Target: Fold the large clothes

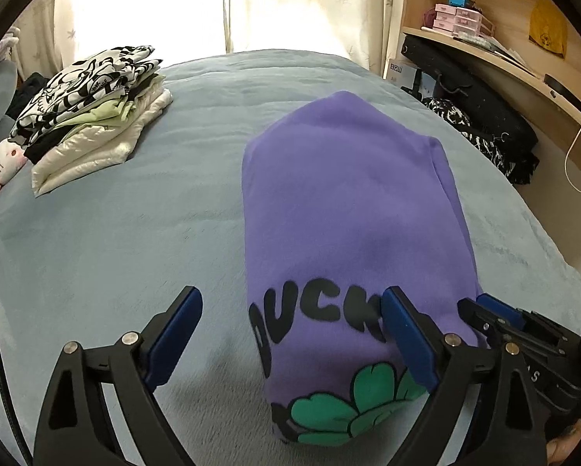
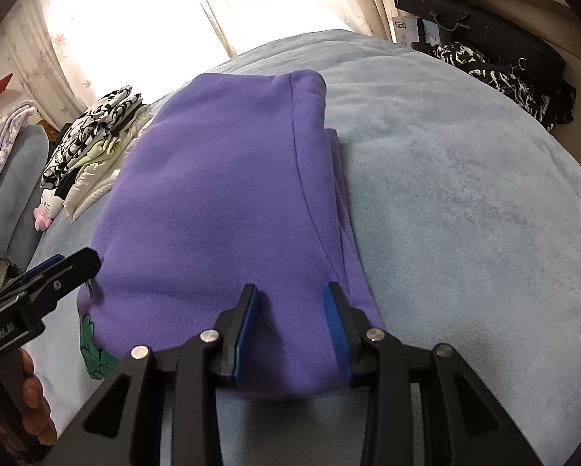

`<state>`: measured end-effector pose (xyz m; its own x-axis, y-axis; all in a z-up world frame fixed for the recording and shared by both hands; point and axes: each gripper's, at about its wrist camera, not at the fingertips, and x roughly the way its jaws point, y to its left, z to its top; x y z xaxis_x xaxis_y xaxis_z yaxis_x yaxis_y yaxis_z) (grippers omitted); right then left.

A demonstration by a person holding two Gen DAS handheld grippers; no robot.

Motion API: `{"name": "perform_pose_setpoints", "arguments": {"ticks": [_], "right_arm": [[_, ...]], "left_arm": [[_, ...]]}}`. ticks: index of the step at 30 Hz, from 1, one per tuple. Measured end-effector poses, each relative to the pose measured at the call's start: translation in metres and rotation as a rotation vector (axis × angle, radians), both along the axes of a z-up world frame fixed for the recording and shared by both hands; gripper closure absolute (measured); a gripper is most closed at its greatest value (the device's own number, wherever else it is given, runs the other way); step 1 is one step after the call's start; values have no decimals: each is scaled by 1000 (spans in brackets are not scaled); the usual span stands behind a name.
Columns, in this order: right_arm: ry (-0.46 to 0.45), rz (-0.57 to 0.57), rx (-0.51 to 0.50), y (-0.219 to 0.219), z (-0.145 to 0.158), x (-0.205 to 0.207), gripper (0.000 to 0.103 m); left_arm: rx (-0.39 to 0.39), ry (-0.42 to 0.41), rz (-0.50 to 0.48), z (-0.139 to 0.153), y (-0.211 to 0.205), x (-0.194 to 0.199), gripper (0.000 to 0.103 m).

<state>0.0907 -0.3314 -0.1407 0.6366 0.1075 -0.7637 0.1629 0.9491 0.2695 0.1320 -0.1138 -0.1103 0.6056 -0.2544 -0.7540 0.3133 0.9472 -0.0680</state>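
Open left gripper (image 1: 290, 334), folded purple sweatshirt (image 1: 344, 209), long axis toward curtains (image 1: 290, 4)

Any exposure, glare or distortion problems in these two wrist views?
Left wrist view: the curtained window is blown out white, the blue blanket bulges from fisheye curvature, the purple sweatshirt looks slightly soft. Right wrist view: the same window is overexposed, and the frame corners are vignetted black.

Bright daylight pours in through the curtains (image 1: 197, 4) at the far side, so white there that the pattern nearly vanishes. The blue blanket (image 1: 115, 213) looks soft and evenly lit. Both pictures bend round at the edges, with dark corners. Near things look slightly blurry.
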Motion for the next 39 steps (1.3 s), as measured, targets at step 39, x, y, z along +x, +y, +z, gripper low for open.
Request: {"name": "perform_pose_setpoints", "arguments": {"ticks": [39], "right_arm": [[85, 24, 193, -40, 37, 4, 27]], "left_arm": [[-235, 254, -101, -16, 20, 28, 11]]}}
